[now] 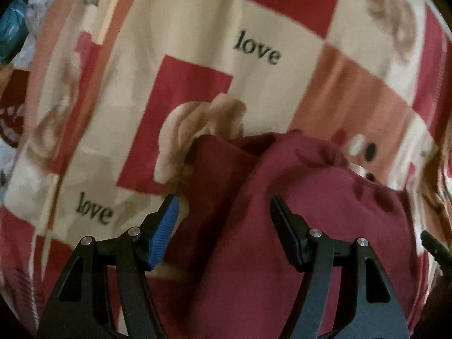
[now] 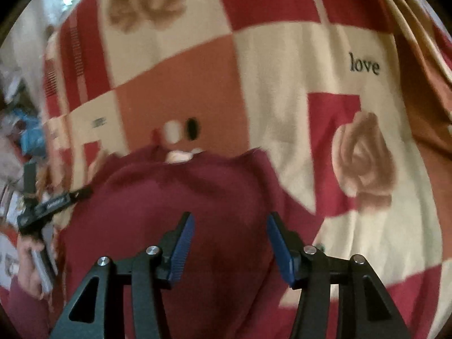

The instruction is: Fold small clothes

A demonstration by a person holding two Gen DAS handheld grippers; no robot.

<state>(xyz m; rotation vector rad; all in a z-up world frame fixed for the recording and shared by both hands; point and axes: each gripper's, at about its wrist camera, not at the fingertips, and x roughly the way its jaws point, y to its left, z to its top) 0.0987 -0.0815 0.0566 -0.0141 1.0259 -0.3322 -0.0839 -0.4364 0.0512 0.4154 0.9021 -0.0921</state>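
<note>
Left wrist view | maroon garment [image 1: 282, 226] bunched on patterned bedspread [image 1: 197, 42], near | left tool [image 1: 224, 207] wide, empty | right tool [image 2: 230, 227] part-open, empty | risk: crooked fold from loose bunching
</note>
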